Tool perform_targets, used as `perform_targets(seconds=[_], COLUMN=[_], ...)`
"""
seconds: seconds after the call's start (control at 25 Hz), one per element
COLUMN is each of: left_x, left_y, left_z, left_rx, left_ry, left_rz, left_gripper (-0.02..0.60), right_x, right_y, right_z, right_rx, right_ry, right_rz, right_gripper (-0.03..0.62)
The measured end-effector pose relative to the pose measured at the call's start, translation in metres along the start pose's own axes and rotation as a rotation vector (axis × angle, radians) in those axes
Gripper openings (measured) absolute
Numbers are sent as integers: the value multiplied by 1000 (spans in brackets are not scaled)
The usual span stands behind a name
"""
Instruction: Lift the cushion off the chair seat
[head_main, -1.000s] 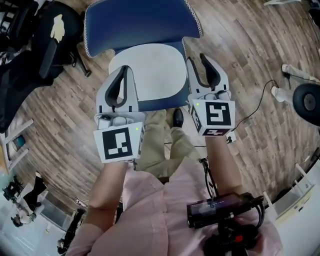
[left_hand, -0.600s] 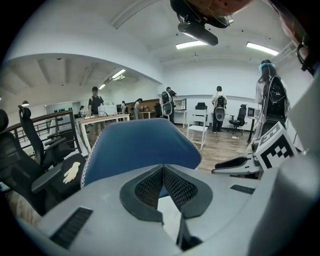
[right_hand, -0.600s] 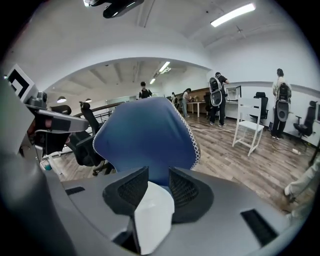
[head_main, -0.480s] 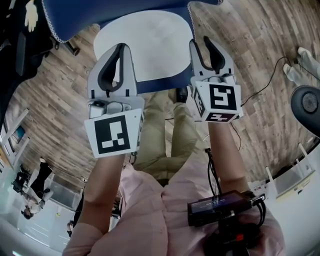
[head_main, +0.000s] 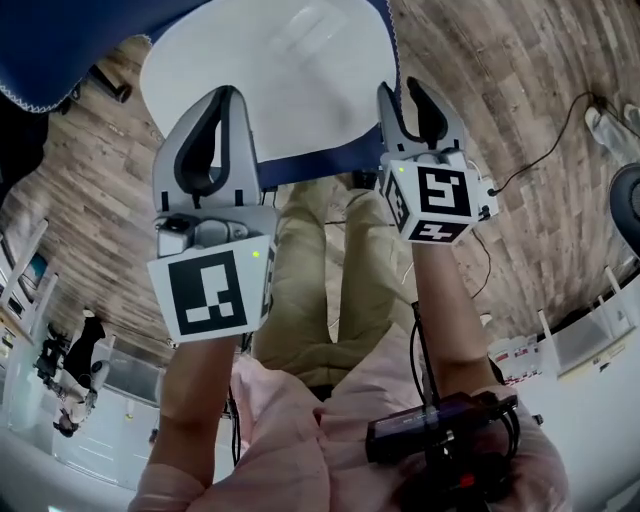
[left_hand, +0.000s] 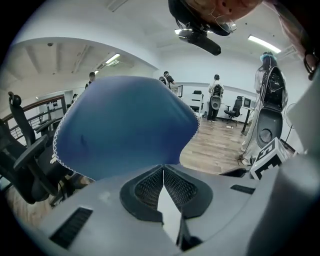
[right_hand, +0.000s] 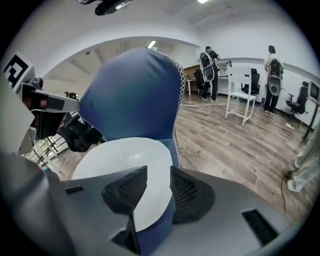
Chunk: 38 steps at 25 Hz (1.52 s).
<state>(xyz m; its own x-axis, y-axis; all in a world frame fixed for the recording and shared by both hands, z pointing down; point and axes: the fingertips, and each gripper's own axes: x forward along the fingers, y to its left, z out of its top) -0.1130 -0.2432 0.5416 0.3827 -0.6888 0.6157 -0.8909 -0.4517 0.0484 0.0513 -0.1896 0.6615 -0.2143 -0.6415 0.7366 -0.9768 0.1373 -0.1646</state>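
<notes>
A white oval cushion (head_main: 290, 70) lies on the seat of a blue chair (head_main: 320, 165), whose blue backrest (left_hand: 120, 130) fills the space beyond the left jaws. My left gripper (head_main: 222, 92) hangs over the cushion's left edge with its jaw tips touching; a white sliver of cushion shows under the left gripper (left_hand: 162, 167). Whether it pinches the cushion I cannot tell. My right gripper (head_main: 398, 88) is at the cushion's right edge. In the right gripper view, the right gripper (right_hand: 159, 172) stands slightly open, with the cushion (right_hand: 120, 160) and the blue seat rim in the gap.
The person's khaki trousers (head_main: 320, 270) are just in front of the seat. A black office chair (left_hand: 25, 165) stands left of the blue one. A cable (head_main: 540, 140) runs over the wooden floor at right. People and a white stool (right_hand: 240, 107) are far back.
The chair and cushion have come nearer and slid up the view. Both grippers now reach the cushion's side edges. Jaw states look unchanged.
</notes>
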Motion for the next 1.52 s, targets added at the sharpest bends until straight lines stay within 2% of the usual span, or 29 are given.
perform_targets(seconds=[0.36,0.64,0.8,0.96,1.16,1.52], left_x=[23,26,21,8,-23,-101], left_y=[-5,-4,-2,-2,-1,-8], left_z=[-42,-43,-41,-28,7,82], left_rx=[12,14,12,11,9,16], left_ry=[49,54,51,24,-41,-187], left_rz=[-23,-23,-18,-3,37,148], left_gripper=[14,14,14,15,14,14], right_x=[33,46,46,37,5,-79], right_y=[-8,-13,-9,9,28,89], right_z=[-60,-71,-70,-57,-20,64], right_rx=[118,259,285,259,196,21], right_ry=[76,91,110,103,50,-60], right_rz=[25,53,93,145,181,311], right_gripper=[178,177,134,46,38,33])
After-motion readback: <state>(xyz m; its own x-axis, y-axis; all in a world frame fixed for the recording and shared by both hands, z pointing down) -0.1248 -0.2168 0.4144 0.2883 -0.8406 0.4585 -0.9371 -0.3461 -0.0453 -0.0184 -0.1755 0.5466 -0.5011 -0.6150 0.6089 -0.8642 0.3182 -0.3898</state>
